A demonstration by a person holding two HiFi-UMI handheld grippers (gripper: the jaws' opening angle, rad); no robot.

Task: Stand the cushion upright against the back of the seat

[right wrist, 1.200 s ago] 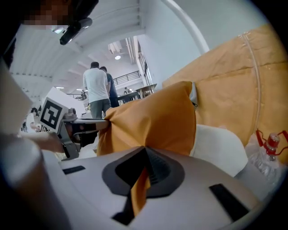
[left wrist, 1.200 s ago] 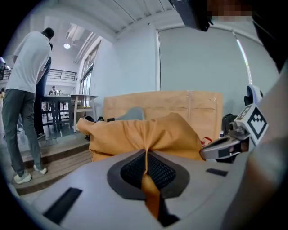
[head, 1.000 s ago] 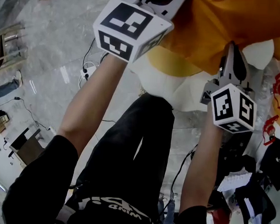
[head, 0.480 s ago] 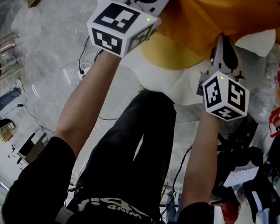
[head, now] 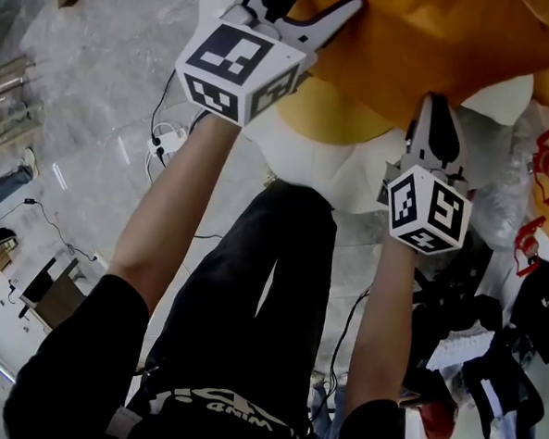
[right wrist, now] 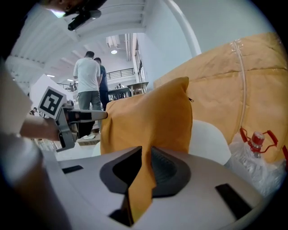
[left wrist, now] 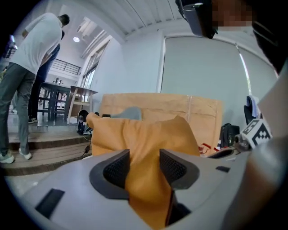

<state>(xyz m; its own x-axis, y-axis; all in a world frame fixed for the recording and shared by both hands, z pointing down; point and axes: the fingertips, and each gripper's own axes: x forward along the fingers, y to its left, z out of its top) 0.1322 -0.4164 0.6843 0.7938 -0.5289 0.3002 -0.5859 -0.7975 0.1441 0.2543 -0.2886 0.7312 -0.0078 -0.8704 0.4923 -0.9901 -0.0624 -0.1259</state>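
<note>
1. The cushion is mustard-yellow, soft and creased. It sits on the white seat with one corner pointing up.
2. My left gripper has just been opening its jaws and they stand wide, with the cloth loose between them. My right gripper has just been opening too, but only narrowly, with a thin fold lying against one pad. The head view shows neither gap.
3. A tan board rises behind the cushion. A clear bottle with a red clasp lies to the right of the seat, and two people stand far off.

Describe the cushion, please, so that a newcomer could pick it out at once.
Find the white seat ahead of the person's legs. On it is the cushion, soft mustard-orange fabric; the brown panel behind is paler and flat.
</note>
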